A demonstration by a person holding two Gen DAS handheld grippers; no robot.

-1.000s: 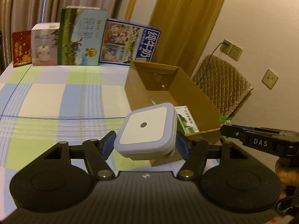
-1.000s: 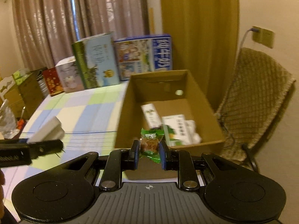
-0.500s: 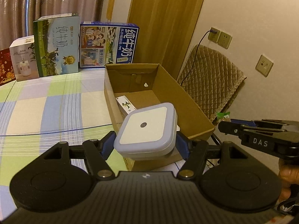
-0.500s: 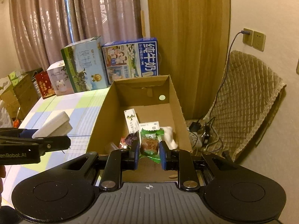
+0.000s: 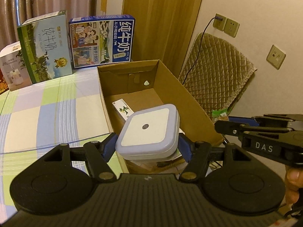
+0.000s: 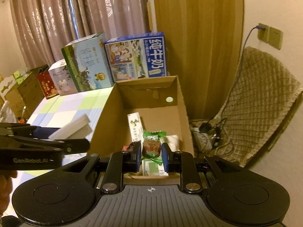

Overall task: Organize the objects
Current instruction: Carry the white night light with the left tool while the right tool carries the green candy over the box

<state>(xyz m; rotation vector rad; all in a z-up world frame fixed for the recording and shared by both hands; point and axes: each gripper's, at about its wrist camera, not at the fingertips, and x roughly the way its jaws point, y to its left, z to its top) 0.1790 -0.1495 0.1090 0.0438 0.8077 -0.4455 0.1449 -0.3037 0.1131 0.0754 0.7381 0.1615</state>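
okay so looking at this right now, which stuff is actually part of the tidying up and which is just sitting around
Part of the job:
left tool, shut on the square night light
right tool, shut on the green-wrapped snack
cardboard box

Just lying about:
milk cartons
quilted chair
wall sockets

We see a square white night light with a pale lavender rim, face up and slightly tilted, above the near end of an open brown cardboard box. A small green-wrapped candy with a brown label hangs upright over that box, above a narrow white-and-green carton lying flat inside.
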